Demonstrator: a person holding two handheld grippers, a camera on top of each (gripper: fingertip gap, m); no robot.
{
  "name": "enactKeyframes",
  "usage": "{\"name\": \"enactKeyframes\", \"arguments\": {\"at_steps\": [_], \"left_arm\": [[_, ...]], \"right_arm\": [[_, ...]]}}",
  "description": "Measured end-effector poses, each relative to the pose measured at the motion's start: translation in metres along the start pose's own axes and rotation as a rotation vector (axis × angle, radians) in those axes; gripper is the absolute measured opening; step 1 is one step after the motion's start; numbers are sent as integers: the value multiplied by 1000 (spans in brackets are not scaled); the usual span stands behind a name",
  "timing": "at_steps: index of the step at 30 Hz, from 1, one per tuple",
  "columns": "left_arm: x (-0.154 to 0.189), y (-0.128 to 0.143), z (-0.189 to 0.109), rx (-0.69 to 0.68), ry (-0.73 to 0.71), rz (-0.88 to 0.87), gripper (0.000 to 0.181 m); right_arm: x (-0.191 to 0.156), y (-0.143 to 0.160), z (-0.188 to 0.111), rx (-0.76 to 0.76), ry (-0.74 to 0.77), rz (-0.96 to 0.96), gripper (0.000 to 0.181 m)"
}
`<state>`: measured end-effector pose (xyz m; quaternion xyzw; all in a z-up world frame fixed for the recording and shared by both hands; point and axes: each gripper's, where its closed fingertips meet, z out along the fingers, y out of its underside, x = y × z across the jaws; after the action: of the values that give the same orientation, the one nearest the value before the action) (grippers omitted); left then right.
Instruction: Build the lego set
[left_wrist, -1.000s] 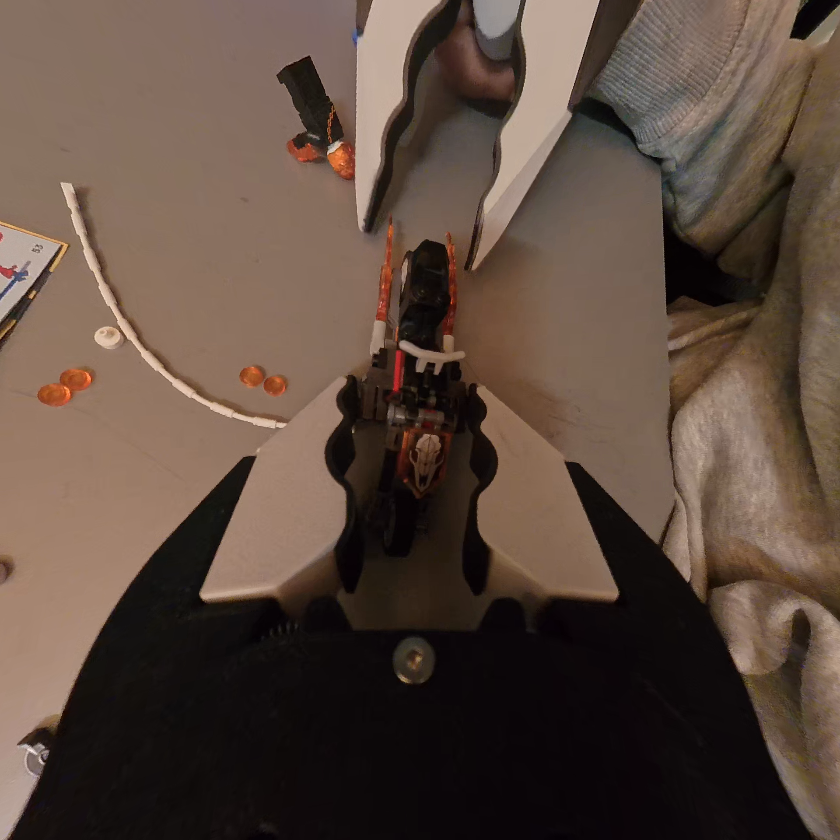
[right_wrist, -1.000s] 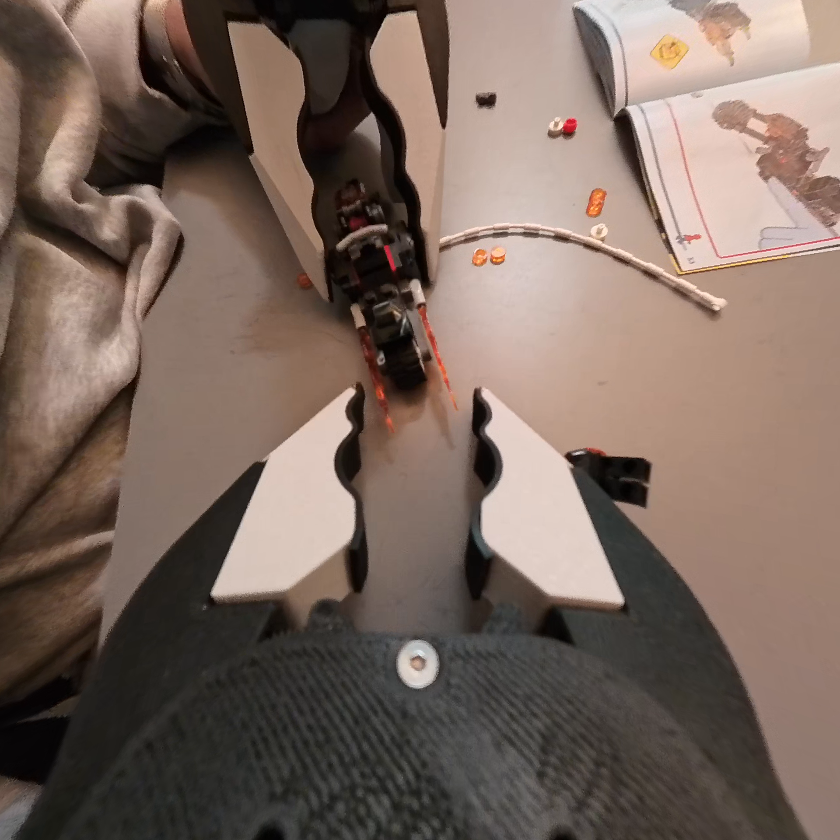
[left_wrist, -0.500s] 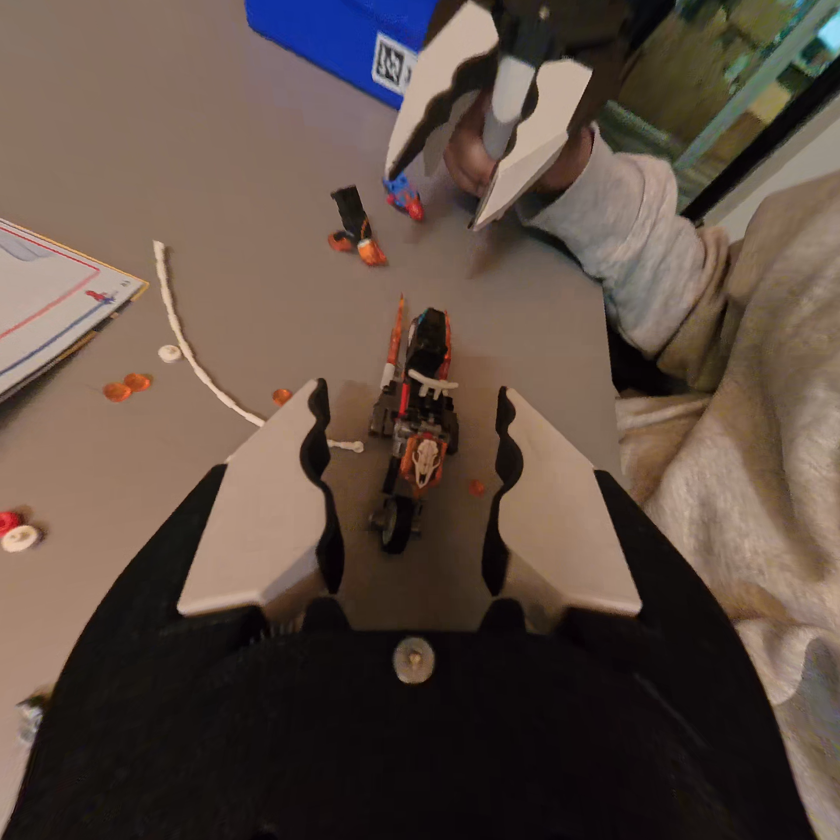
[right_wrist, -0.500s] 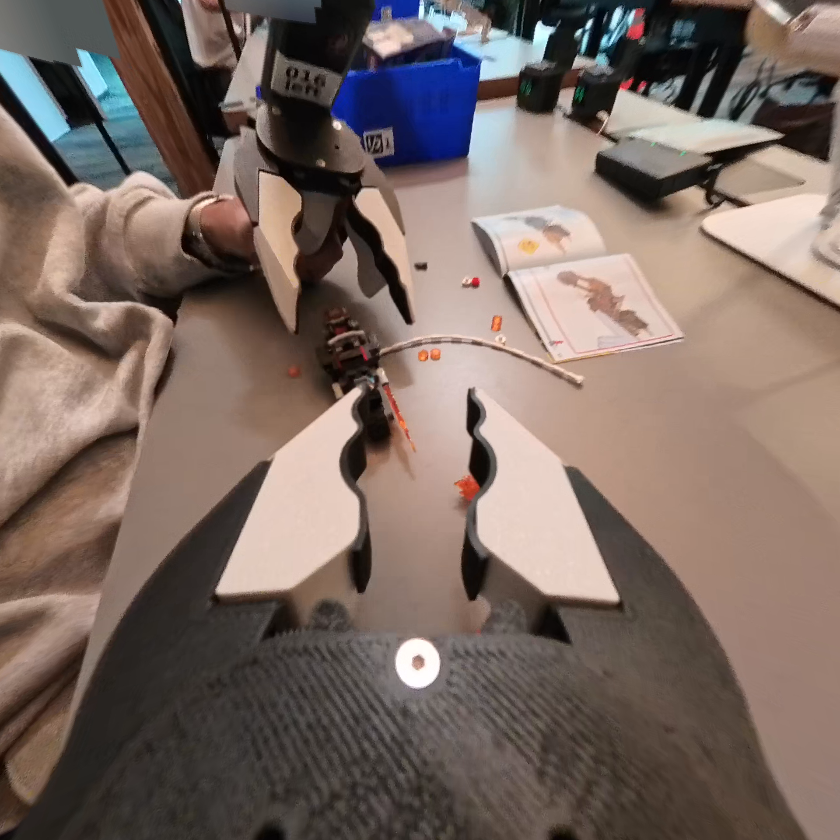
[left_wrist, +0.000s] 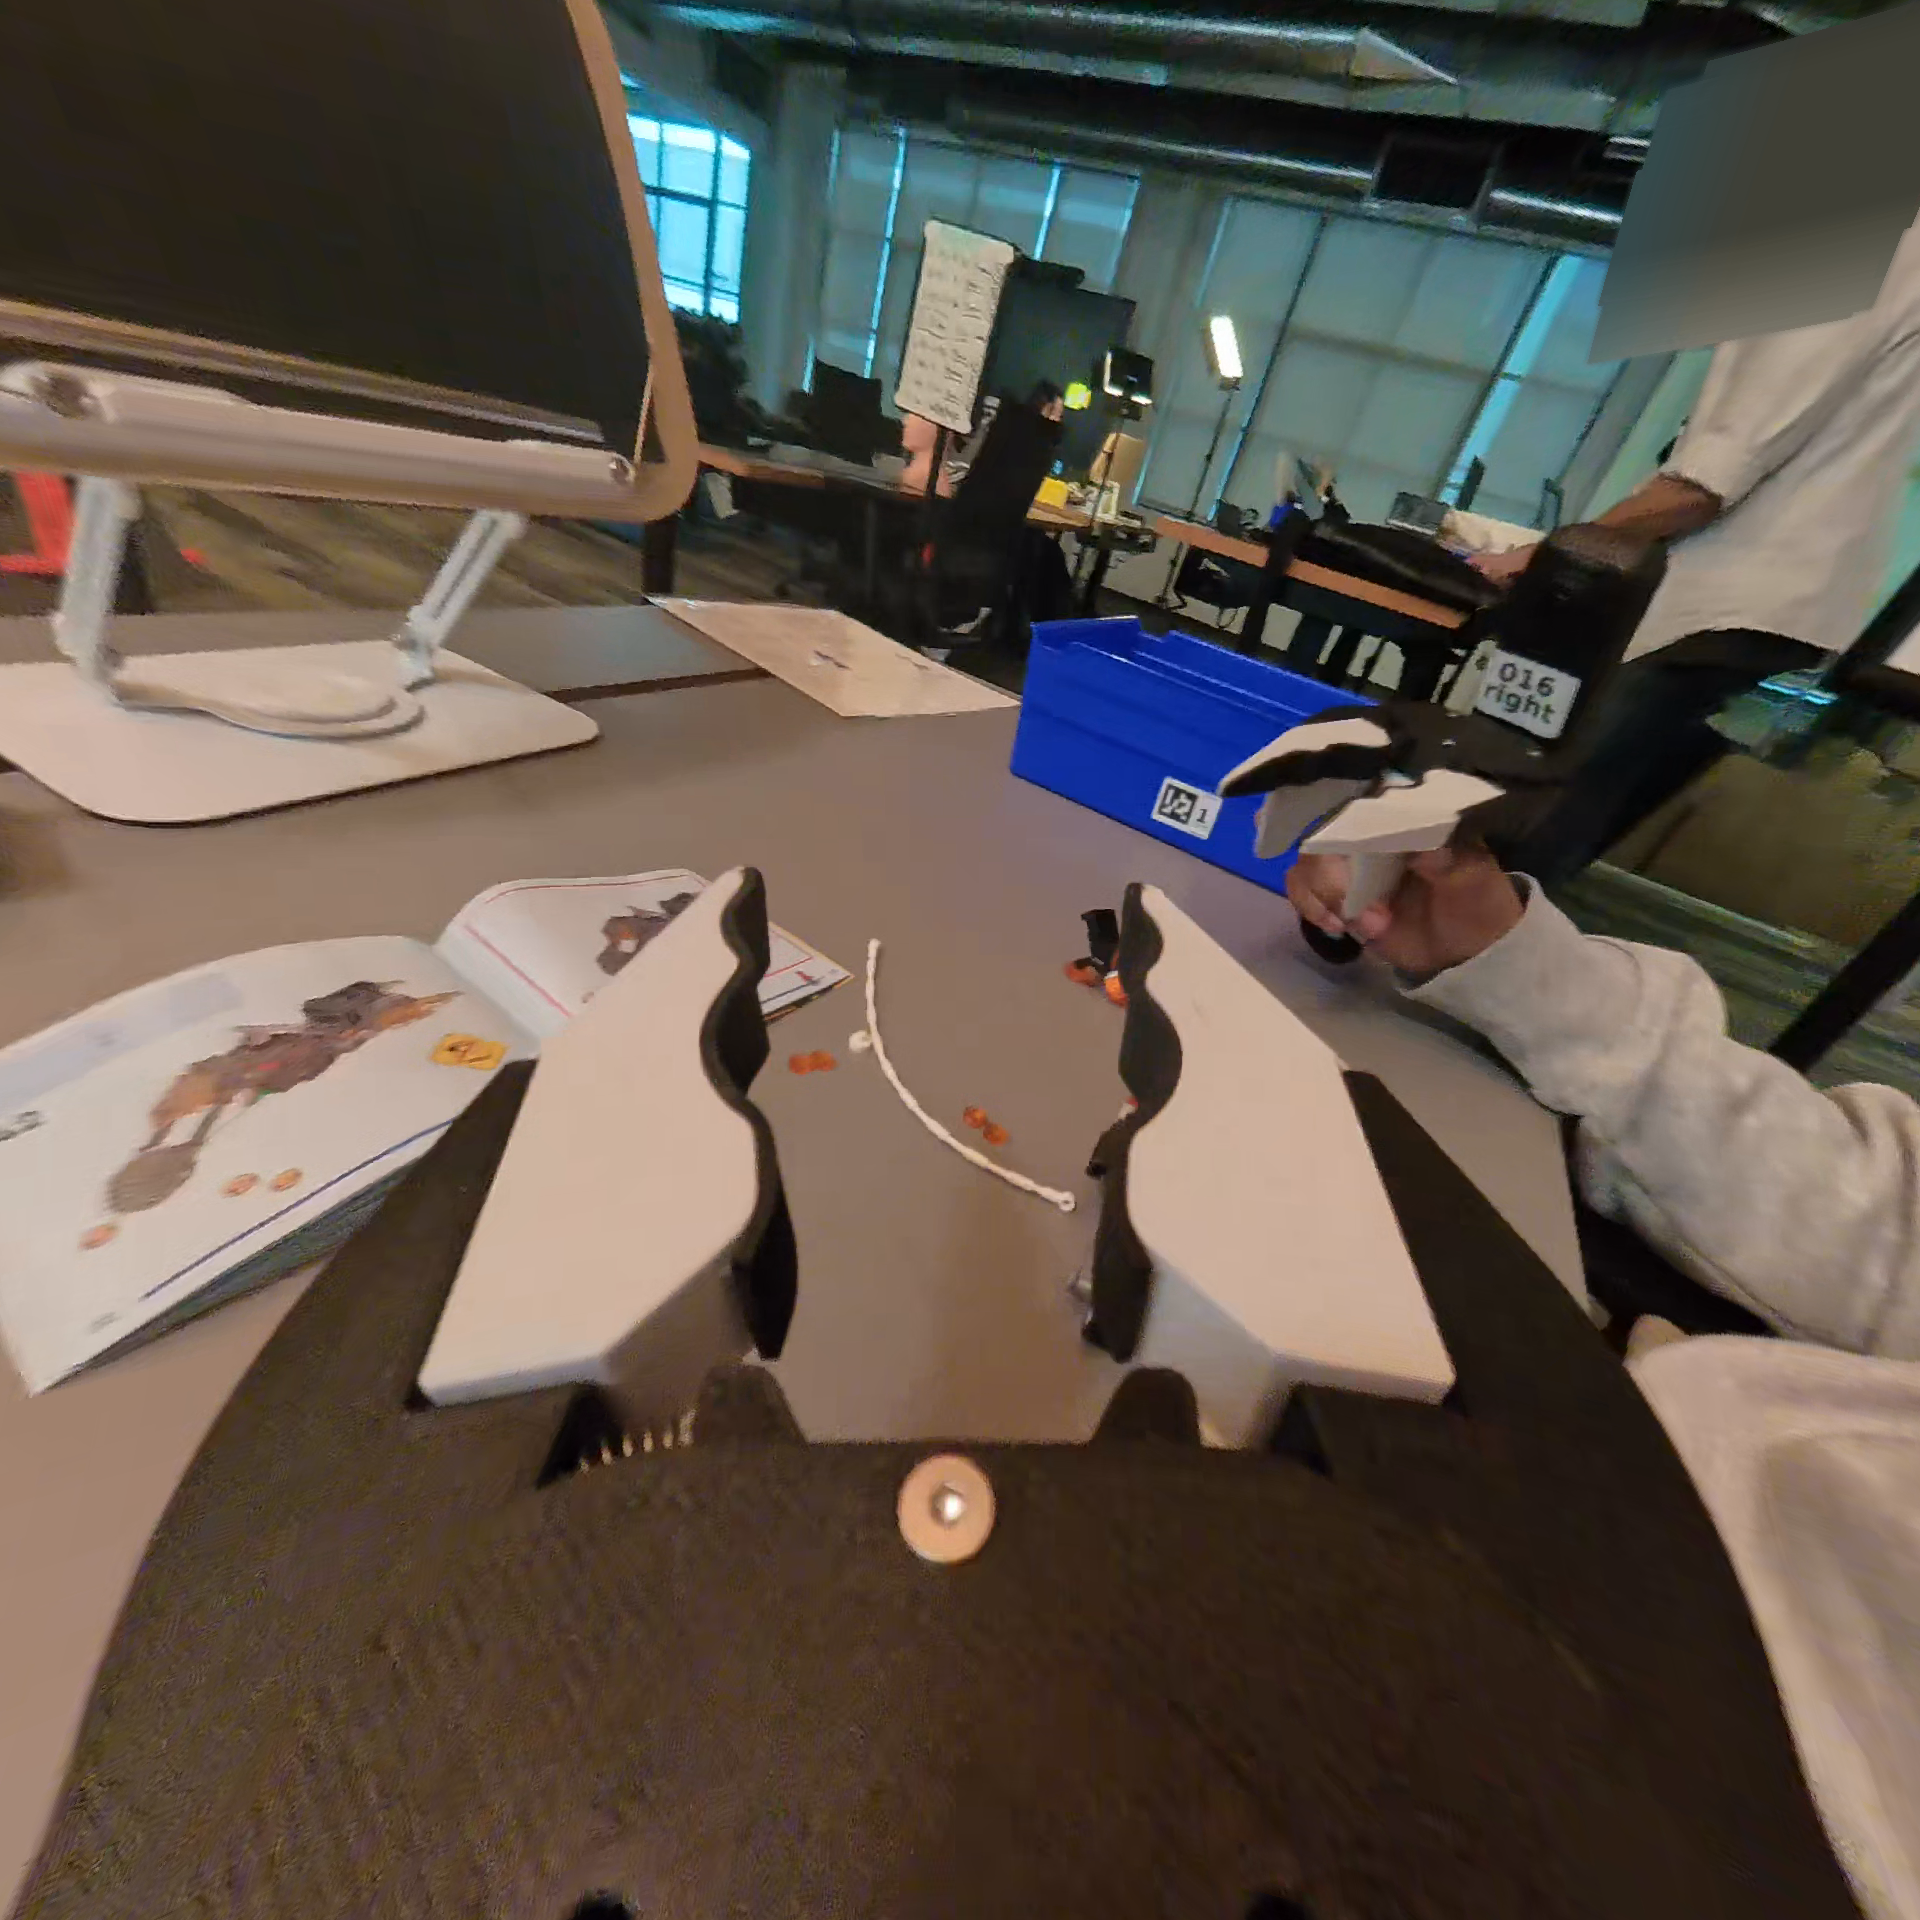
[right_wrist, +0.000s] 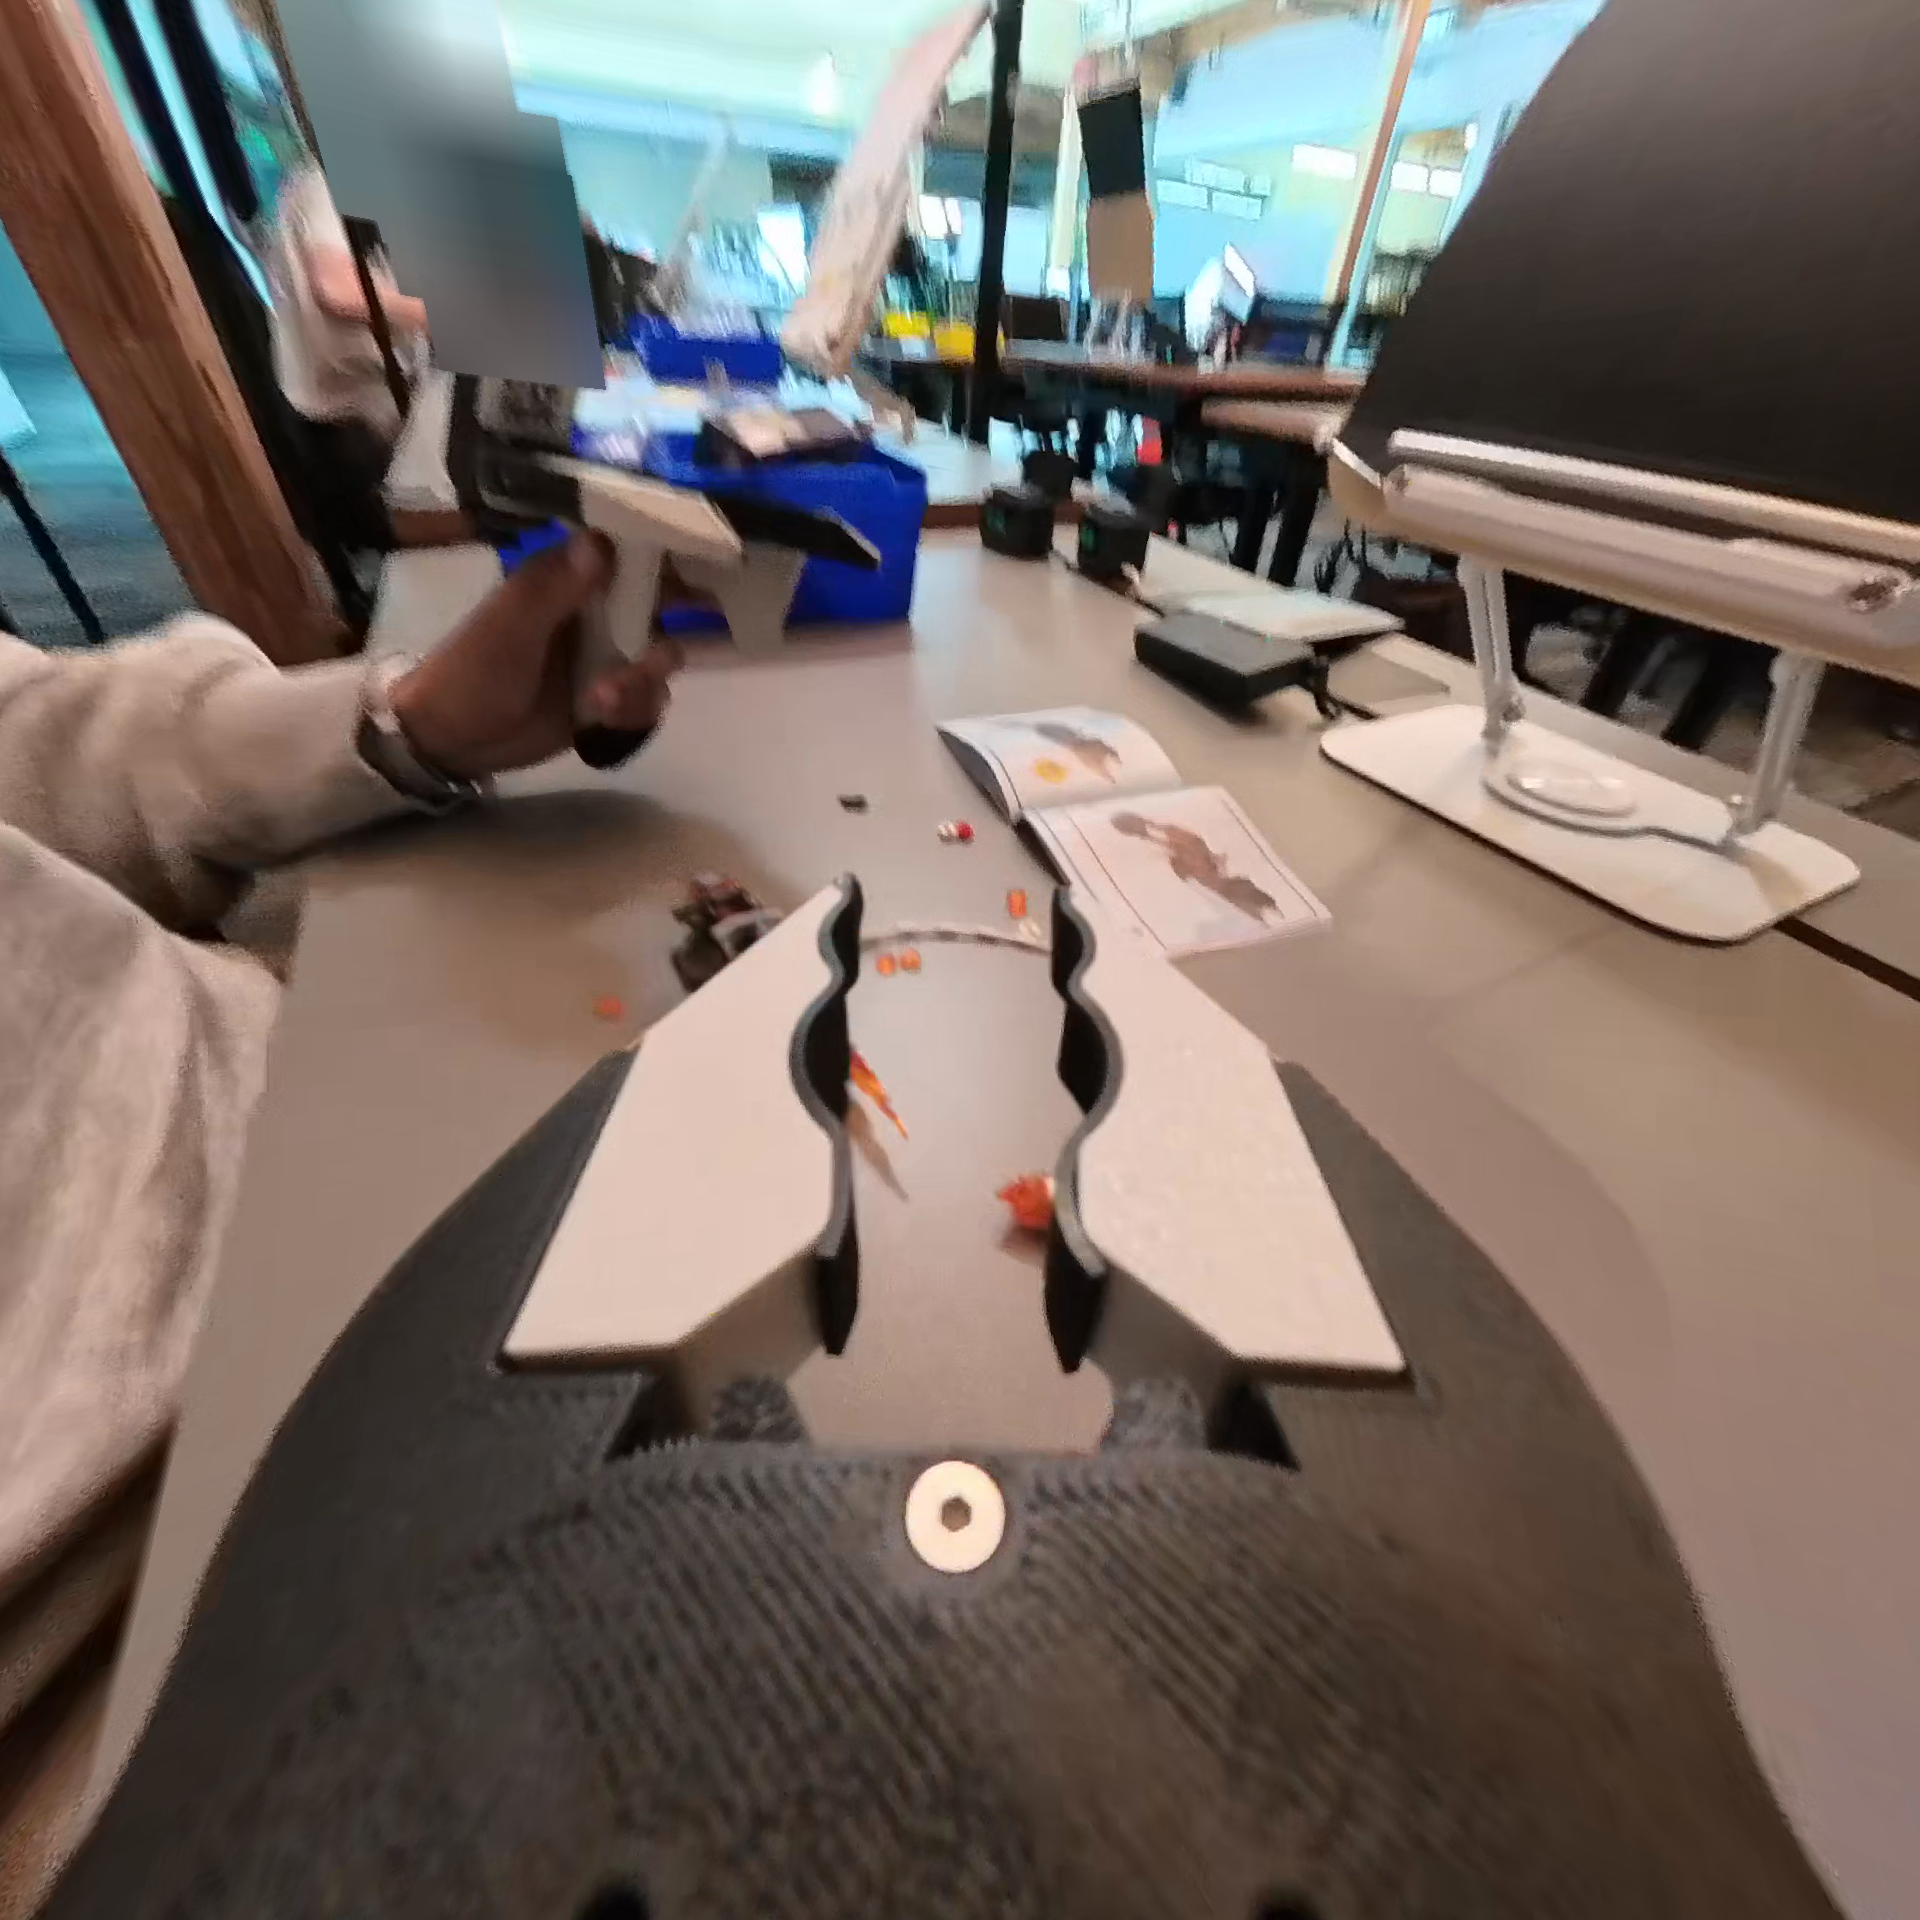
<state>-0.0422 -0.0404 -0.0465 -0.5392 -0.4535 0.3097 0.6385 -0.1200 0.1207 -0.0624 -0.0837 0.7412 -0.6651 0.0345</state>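
Observation:
The black and orange lego motorcycle (right_wrist: 715, 925) stands on the grey table (right_wrist: 1351, 1091), partly hidden behind a finger of my right gripper (right_wrist: 956, 902). Its orange flame strips (right_wrist: 875, 1103) show between the jaws. My right gripper is open, empty and held above the table. My left gripper (left_wrist: 940, 891) is open and empty too; in its view the motorcycle is almost wholly hidden behind its right finger. A white chain (left_wrist: 935, 1103), orange studs (left_wrist: 985, 1122) and a black and orange figure part (left_wrist: 1096, 940) lie loose on the table.
An open instruction booklet (left_wrist: 260, 1091) lies to the left. A blue bin (left_wrist: 1132, 717) stands at the back and a monitor on a white stand (left_wrist: 270, 717) at the far left. A loose orange flame piece (right_wrist: 1027, 1200) lies by my right gripper. Sleeved arms hold both grippers. Tip to tip, the grippers are about 20 cm apart.
My left gripper opened and let go of the motorcycle. Both grippers then lifted and tilted up away from it, so the room now shows. The motorcycle stays on the table.

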Motion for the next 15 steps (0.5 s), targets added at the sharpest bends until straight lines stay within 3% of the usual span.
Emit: {"name": "enactKeyframes", "arguments": {"at_steps": [4, 10, 12, 13, 15], "left_arm": [[2, 4, -12, -4, -20, 28, 62], [3, 1, -19, 26, 24, -4, 52], [8, -4, -23, 50, 57, 7, 32], [12, -6, -26, 65, 76, 23, 10], [14, -11, -30, 96, 76, 46, 0]], "right_arm": [[-10, -14, -12, 148, -50, 107, 36], [1, 0, -10, 82, 38, 110, 32], [-1, 2, -6, 65, 56, 95, 30], [-3, 2, -4, 61, 61, 89, 30], [-8, 1, -1, 56, 67, 77, 28]]}}
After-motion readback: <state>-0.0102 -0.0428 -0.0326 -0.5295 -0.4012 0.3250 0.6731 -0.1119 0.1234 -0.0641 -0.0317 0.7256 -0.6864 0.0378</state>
